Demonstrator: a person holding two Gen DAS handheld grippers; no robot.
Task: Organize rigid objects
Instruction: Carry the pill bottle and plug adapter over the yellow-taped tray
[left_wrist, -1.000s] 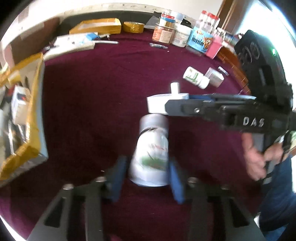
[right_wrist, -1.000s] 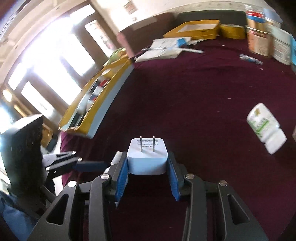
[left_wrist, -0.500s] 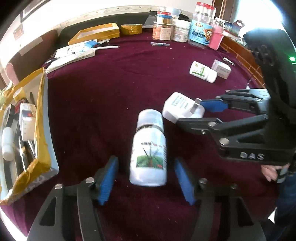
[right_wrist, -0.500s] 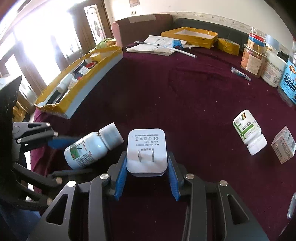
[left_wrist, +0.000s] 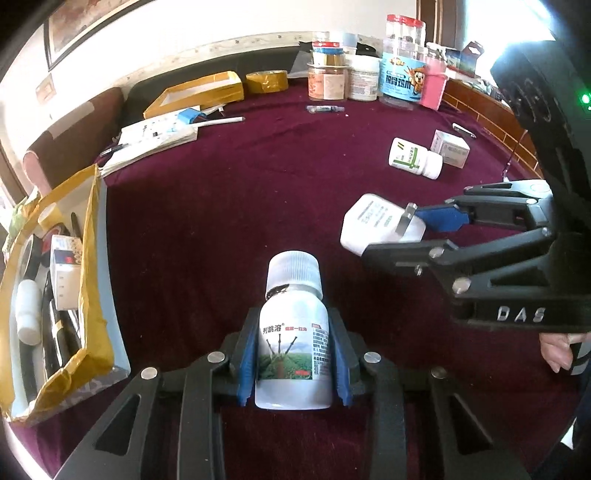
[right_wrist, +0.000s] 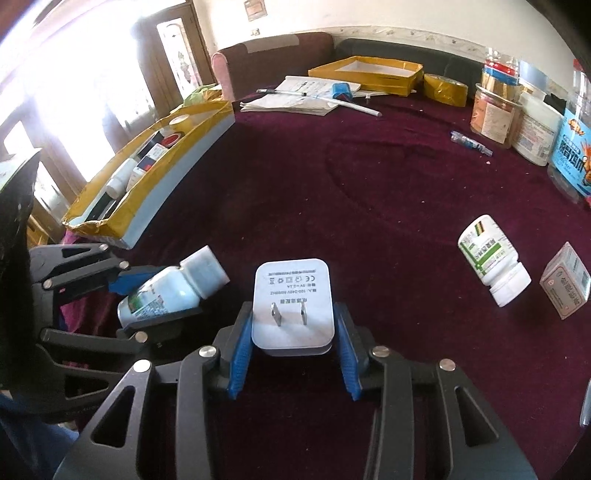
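Observation:
My left gripper (left_wrist: 293, 354) is shut on a white pesticide bottle (left_wrist: 293, 332) with a grey cap and holds it above the maroon table; the bottle also shows in the right wrist view (right_wrist: 166, 291). My right gripper (right_wrist: 291, 341) is shut on a white plug adapter (right_wrist: 291, 302), prongs facing up; it also shows in the left wrist view (left_wrist: 380, 227), to the right of the bottle. A yellow-taped tray (left_wrist: 88, 295) holding several items sits at the left table edge, also in the right wrist view (right_wrist: 155, 177).
A white pill bottle (right_wrist: 487, 266) and a small box (right_wrist: 565, 286) lie on their sides at the right. Jars (left_wrist: 365, 81), a tape roll (left_wrist: 266, 82), an empty yellow tray (left_wrist: 199, 95) and papers with a pen (left_wrist: 159, 134) line the far side.
My left gripper closed on the pesticide bottle and lifted it. My right gripper still holds the adapter, now tilted more prongs-up and closer to the left gripper.

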